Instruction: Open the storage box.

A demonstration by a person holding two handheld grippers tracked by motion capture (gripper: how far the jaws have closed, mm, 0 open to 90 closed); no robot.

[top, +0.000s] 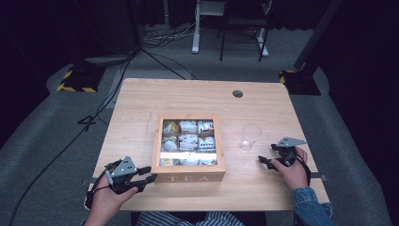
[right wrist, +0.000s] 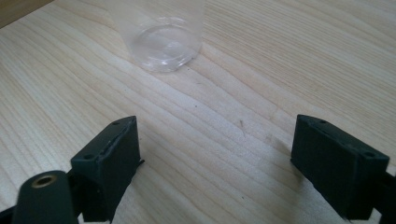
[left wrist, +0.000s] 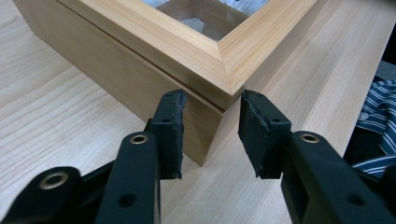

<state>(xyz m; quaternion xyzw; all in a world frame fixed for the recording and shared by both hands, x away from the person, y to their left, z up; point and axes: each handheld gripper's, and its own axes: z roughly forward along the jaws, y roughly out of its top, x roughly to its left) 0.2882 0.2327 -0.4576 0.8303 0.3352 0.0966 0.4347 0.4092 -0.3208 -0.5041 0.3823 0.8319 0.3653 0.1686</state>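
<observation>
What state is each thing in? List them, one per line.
Tea box: lid closed, tea bags showing through its window.
Cup: upright, empty, standing apart from the box.
Left hand-held gripper: open, jaws either side of the box's near corner, not gripping.
Right hand-held gripper: open wide, empty, pointed at the cup, short of it.

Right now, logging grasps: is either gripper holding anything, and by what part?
Nothing held. Left gripper open at the tea box corner; right gripper open short of the cup.
</observation>
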